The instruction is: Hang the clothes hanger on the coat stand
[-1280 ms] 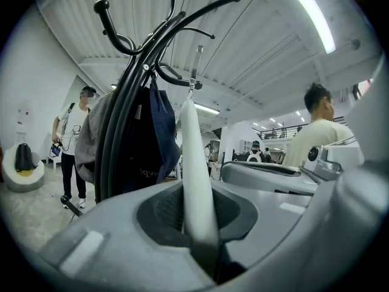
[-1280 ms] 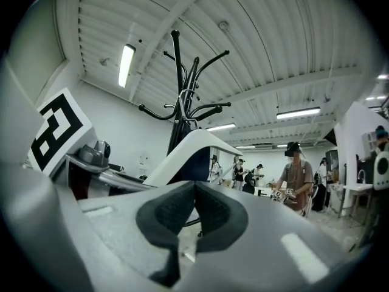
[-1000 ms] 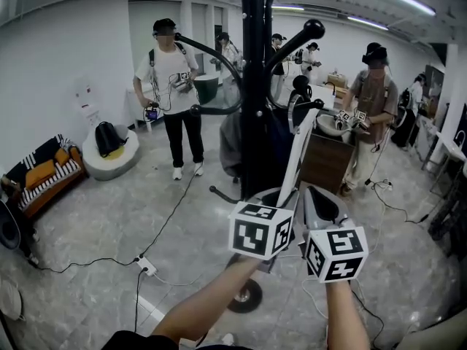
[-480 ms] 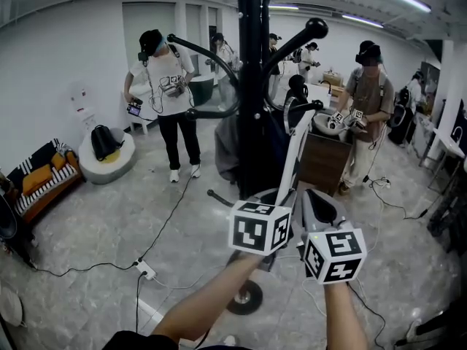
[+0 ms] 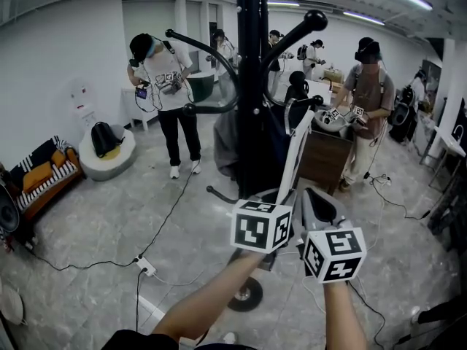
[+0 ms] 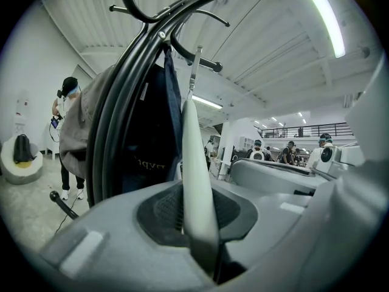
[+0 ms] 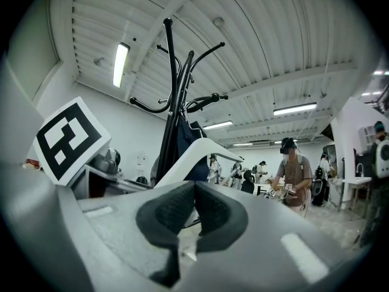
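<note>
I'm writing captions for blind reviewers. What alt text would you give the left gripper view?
The left gripper is clamped on a white clothes hanger that rises upright, its metal hook close beside a black coat stand. The stand carries a dark garment and a grey garment; a person stands at far left.

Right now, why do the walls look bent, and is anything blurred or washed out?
Head view: the wide lens bows straight lines outward; the coat stand is sharp. Left gripper view: round black border, the ceiling light glares white, and the hanger goes soft near the jaws. Right gripper view: dark corners, jaws blurred close up, background crisp.
</note>
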Tool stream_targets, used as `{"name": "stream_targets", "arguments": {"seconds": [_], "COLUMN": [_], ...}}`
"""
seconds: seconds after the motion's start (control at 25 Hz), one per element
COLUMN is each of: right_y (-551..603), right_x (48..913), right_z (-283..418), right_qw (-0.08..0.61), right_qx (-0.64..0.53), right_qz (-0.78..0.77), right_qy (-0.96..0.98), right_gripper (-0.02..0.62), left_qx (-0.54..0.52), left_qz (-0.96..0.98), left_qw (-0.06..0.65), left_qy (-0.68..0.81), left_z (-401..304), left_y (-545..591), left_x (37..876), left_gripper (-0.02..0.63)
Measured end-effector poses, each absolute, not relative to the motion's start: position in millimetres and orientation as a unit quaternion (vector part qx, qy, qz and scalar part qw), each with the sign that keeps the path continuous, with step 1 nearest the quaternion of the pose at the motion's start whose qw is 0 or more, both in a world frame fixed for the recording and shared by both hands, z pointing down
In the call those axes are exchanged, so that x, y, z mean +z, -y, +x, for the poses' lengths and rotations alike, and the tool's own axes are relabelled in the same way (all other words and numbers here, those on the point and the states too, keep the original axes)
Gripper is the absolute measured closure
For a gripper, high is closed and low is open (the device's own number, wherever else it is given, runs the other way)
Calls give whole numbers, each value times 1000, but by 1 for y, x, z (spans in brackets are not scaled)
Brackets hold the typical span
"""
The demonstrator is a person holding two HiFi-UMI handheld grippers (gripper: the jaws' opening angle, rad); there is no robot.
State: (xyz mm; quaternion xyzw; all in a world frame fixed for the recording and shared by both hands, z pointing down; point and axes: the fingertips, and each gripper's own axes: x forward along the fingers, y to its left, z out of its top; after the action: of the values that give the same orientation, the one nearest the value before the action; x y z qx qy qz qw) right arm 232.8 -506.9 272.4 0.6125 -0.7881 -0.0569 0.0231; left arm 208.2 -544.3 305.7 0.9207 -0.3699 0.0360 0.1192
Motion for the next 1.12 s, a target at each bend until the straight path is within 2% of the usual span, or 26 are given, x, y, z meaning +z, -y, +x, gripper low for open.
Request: {"name": "stream_targets", "arguments": {"seconds": [1.12], "right_y": [500], "right_x": [282], "right_z": [227], "right_qw": [23], "right_qx": [-49], "right_qz": [595], "right_qy": [802], "right_gripper": [595], "left_qx": [40], "left_qz": [904], "left_qw": [118], "left_qy": [409], "left_z": [196], "left_y": [541], "left_x": [311], "left_gripper": [543]}}
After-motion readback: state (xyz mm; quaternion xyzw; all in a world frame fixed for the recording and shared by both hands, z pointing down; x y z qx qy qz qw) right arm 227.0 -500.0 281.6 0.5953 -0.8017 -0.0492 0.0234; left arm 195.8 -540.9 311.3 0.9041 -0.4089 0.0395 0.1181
